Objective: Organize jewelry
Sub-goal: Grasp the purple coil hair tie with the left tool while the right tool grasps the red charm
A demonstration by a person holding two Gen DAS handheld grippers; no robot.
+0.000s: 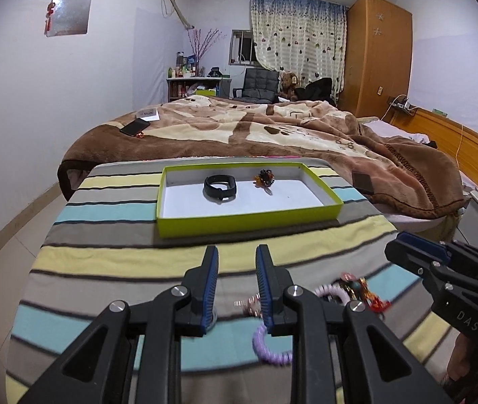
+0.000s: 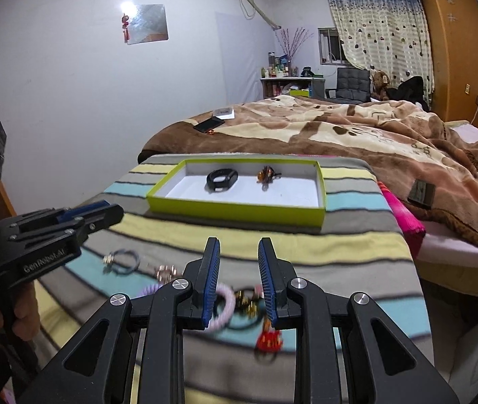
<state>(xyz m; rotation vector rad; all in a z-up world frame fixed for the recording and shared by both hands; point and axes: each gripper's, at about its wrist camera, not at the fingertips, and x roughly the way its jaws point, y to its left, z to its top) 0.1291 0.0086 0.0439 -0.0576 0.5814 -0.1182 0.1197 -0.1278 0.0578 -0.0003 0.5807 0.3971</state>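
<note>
Both the left gripper [image 1: 237, 282] and the right gripper [image 2: 239, 277] hang half-open and empty over the tangled jewelry [image 2: 239, 303] just beneath them, the green tray [image 2: 239, 212] ahead, so a careless pinch might drag several knotted pieces together.

Left claw [image 1: 237, 252] parted, empty; right claw [image 2: 239, 245] parted, empty.

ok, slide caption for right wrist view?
Both grippers open and empty above loose jewelry; green tray already holds two pieces.
</note>
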